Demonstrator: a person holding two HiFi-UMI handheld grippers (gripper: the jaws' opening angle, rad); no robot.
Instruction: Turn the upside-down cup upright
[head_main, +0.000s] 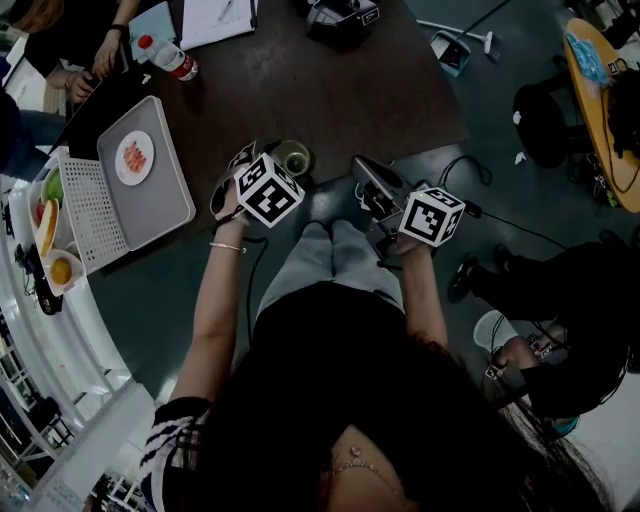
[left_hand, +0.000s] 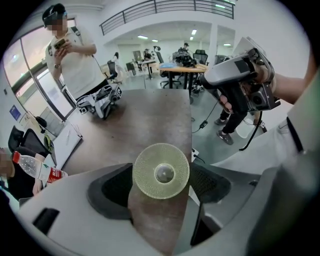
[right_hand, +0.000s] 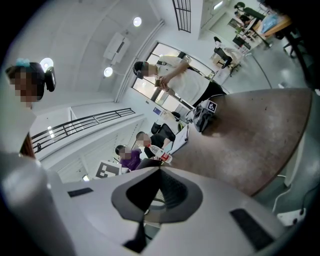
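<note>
A pale green cup (head_main: 293, 157) stands near the front edge of the dark brown table (head_main: 330, 90). In the left gripper view the cup (left_hand: 161, 171) shows a round, finely textured face with a small grey circle in the middle. I cannot tell whether that face is its base or its mouth. My left gripper (left_hand: 161, 192) points steeply down over the cup, jaws wide, and both pads meet the cup's sides. My right gripper (right_hand: 160, 172) is shut on nothing. It is held level off the table's front right edge, and it also shows in the left gripper view (left_hand: 235, 80).
A grey tray (head_main: 165, 200) with a white plate (head_main: 134, 158) lies at the left, beside a white perforated rack (head_main: 90, 215) and bowls of fruit (head_main: 50, 230). A water bottle (head_main: 168, 57) and papers (head_main: 215, 20) lie farther back. A person (left_hand: 75, 55) stands across the table.
</note>
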